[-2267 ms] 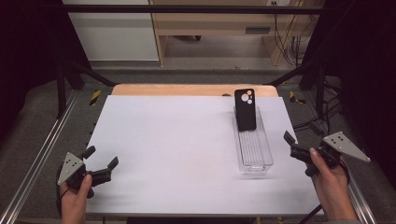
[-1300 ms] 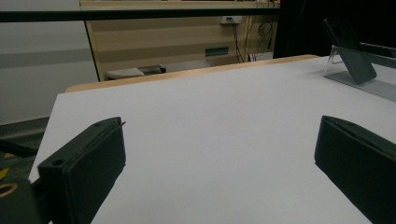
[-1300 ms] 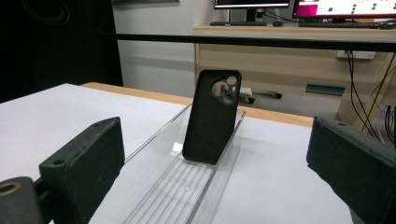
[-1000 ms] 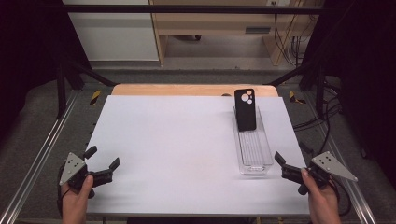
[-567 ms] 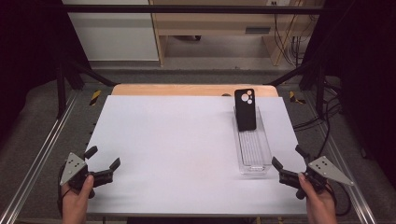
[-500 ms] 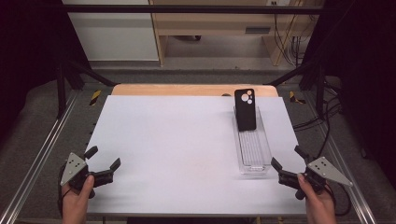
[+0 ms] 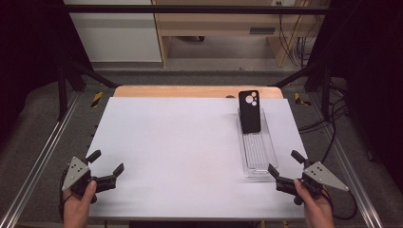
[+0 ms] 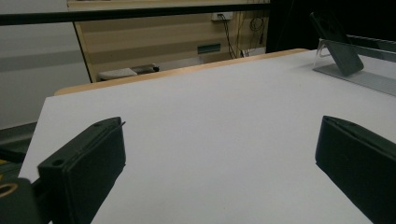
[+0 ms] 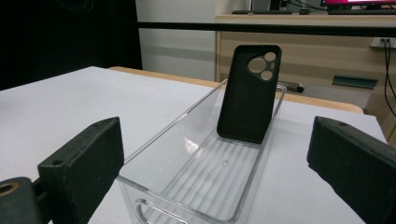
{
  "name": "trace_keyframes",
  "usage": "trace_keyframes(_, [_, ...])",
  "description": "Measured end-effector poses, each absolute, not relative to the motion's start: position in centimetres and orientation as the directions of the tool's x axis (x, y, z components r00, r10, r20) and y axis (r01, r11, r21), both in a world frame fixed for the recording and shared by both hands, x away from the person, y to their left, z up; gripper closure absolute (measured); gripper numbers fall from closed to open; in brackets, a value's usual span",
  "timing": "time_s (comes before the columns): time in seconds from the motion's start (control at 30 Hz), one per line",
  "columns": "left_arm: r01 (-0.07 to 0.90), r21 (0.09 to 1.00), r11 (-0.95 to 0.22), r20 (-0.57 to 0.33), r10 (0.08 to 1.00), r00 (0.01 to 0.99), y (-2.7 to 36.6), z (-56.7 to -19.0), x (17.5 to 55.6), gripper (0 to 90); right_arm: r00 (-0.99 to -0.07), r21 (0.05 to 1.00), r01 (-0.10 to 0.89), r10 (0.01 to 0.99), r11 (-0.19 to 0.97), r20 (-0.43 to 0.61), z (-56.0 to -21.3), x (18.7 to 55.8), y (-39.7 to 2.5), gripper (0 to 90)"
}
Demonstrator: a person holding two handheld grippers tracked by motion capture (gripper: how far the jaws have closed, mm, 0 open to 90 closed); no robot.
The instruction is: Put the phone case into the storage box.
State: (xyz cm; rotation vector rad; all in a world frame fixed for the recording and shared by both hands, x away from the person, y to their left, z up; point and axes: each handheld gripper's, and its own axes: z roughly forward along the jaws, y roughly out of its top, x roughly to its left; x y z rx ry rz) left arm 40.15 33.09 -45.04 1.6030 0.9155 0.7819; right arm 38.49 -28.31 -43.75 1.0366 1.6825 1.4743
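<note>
A black phone case (image 7: 250, 111) (image 9: 250, 93) leans upright against the far end of a clear plastic tray (image 7: 257, 153) (image 9: 196, 186) on the right of the white table (image 7: 180, 152). My right gripper (image 7: 285, 164) is open just beside the tray's near end, its jaws spread wide with nothing between them. At the table's near left corner my left gripper (image 7: 106, 161) is open too and holds nothing. From the left gripper view the phone case (image 8: 337, 44) and tray (image 8: 359, 77) lie far off at the upper right.
A wooden strip (image 7: 195, 91) borders the table's far edge. Metal rails (image 7: 40, 161) run along both sides, and cables (image 7: 328, 118) hang at the right. A wooden desk (image 7: 223, 23) stands beyond the table.
My right gripper has moved down and inward from beside the tray's middle to its near end. My left gripper has barely shifted.
</note>
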Motion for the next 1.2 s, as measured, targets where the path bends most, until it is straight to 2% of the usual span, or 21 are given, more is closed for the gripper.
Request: trace_keyframes(1.2, [0.151, 0.980, -0.127, 0.024, 0.836, 0.548, 32.6, -44.9, 40.0, 2.1, -0.584, 0.993, 0.093, 0.812, 0.078, -0.009, -44.0, 40.2, -23.8, 4.2])
